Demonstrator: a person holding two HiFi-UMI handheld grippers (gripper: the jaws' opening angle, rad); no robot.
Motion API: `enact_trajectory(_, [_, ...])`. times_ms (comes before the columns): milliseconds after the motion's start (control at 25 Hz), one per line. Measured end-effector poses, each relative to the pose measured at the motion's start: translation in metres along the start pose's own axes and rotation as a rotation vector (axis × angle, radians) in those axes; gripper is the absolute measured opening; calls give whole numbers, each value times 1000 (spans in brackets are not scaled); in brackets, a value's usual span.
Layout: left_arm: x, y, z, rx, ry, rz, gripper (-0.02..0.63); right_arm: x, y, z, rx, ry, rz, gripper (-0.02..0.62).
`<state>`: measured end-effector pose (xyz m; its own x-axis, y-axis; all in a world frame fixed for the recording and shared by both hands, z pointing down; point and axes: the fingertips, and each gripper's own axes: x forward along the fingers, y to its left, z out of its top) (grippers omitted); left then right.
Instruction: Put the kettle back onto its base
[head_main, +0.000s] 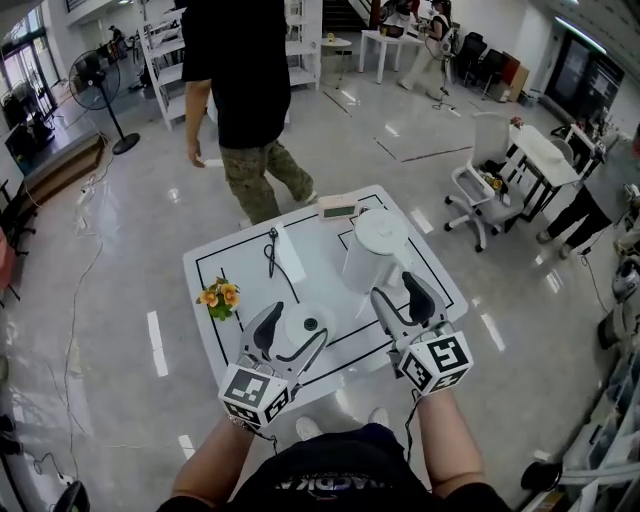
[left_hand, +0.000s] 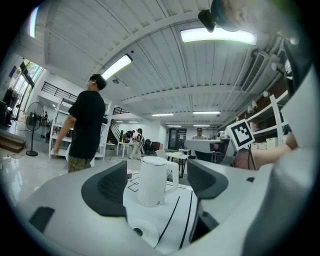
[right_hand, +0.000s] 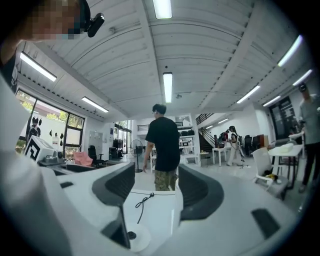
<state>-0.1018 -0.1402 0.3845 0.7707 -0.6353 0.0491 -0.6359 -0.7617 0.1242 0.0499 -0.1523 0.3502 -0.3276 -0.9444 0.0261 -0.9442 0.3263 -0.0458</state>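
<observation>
Tabletop (head_main: 240, 268) bears kettle (head_main: 375, 250) just beyond left tongs (head_main: 289, 338) and right tongs (head_main: 402, 298), both open.

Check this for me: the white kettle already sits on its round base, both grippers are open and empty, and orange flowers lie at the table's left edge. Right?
No. The kettle is off its base: the head view shows it standing on the table apart from it, farther back and right. The rest holds.

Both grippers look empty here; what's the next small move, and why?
Probably ease the right gripper forward onto the handle of the kettle. Its jaws stand open just short of it, and the kettle stands on the table apart from its base, which lies by the open left gripper.
</observation>
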Motion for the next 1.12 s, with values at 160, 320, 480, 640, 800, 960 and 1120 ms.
enact_trajectory(160, [2, -2, -4, -7, 3, -17, 364, 0, -6, -2, -10, 4, -23, 255])
enact_trajectory(320, [3, -6, -8, -13, 14, -25, 364, -1, -17, -5, -14, 15, -47, 255])
enact_trajectory(480, [8, -8, -15, -21, 29, -20, 364, 1, -33, -12, -1, 23, -66, 255])
enact_trajectory(640, [19, -7, -21, -30, 42, -6, 364, 6, -48, -19, 2, 37, -67, 255])
enact_trajectory(800, [37, -10, -27, -41, 56, -3, 364, 12, -64, -28, -1, 59, -62, 255])
enact_trajectory(960, [56, -15, -31, -50, 75, 2, 363, 19, -83, -38, 9, 84, -51, 255])
enact_trajectory(1120, [74, -15, -35, -55, 92, 13, 362, 28, -100, -53, 37, 108, -44, 255])
